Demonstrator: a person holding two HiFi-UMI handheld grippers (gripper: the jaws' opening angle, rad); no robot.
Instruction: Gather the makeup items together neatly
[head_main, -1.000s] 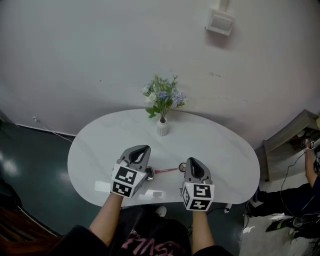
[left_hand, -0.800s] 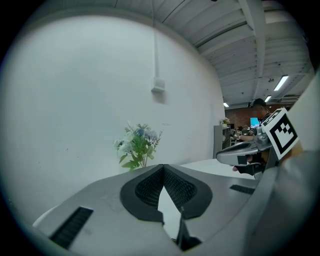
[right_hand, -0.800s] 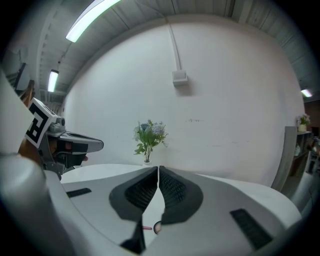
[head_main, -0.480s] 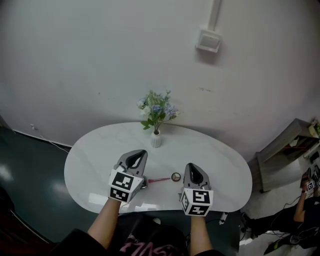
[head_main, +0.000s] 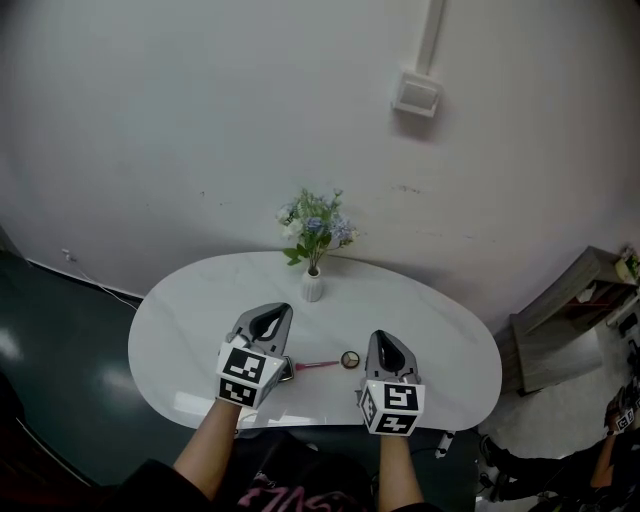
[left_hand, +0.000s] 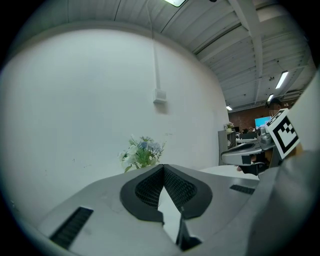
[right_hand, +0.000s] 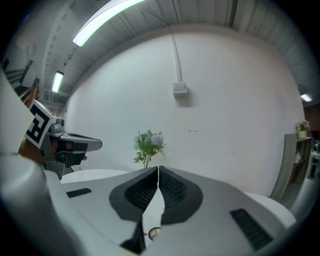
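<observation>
Dim head view; ceiling strip lights; strong fisheye bending at edges

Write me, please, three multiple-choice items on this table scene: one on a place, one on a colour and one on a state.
1. Where does the vase stand? A at the far edge of the table; B at its near edge; C on the floor.
2. What colour is the thin stick on the table? A green; B pink; C yellow.
3. How are the jaws of the right gripper? A wide open; B shut on the vase; C shut, holding nothing.
Answers: 1 A, the head view shows it at the far rim; 2 B, it shows pink against the table; 3 C, the jaws meet with nothing between them.
</observation>
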